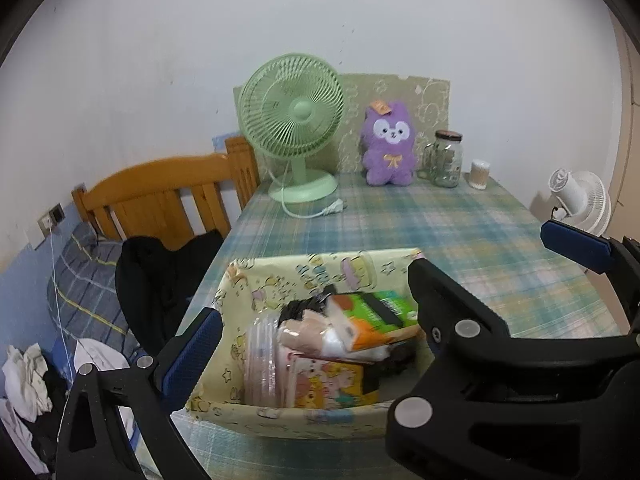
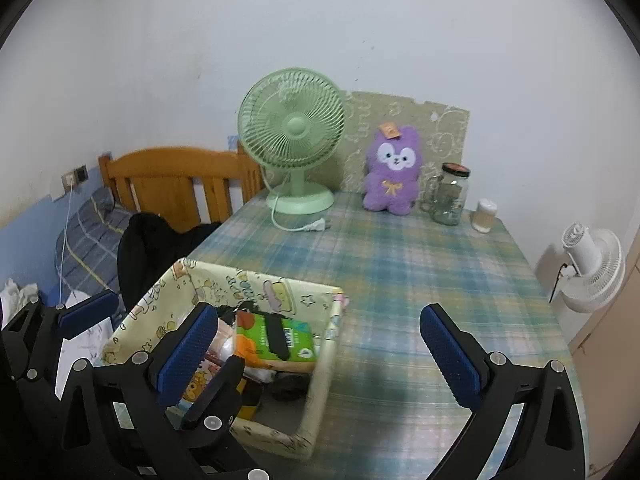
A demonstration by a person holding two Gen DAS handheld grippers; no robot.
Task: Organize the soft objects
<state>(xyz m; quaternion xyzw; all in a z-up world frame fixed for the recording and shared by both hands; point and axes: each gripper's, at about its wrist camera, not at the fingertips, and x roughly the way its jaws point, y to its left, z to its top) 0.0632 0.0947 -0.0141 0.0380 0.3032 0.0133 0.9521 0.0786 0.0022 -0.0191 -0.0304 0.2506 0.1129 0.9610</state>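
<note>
A purple plush bear point(image 1: 388, 148) point(image 2: 394, 172) sits upright at the back of the plaid table point(image 1: 460, 236) point(image 2: 420, 264), against a patterned board. A yellow cartoon-print fabric basket point(image 1: 280, 276) point(image 2: 324, 360) stands at the table's front left, holding a green-orange tissue pack point(image 1: 376, 316) point(image 2: 276, 340), a clear plastic-wrapped pack and other small items. My left gripper point(image 1: 316, 312) is open, its fingers on either side of the basket's top. My right gripper point(image 2: 320, 356) is open, its left finger over the basket, its right finger over bare table.
A green desk fan point(image 1: 294, 128) point(image 2: 294, 140) with its loose plug stands at the back left. A glass jar point(image 1: 446, 158) point(image 2: 452, 194) and a small cotton-swab container point(image 1: 480, 174) point(image 2: 484, 216) stand right of the plush. A wooden bed headboard point(image 1: 168, 188), black clothing point(image 1: 168, 276) and a white fan point(image 2: 592, 268) flank the table.
</note>
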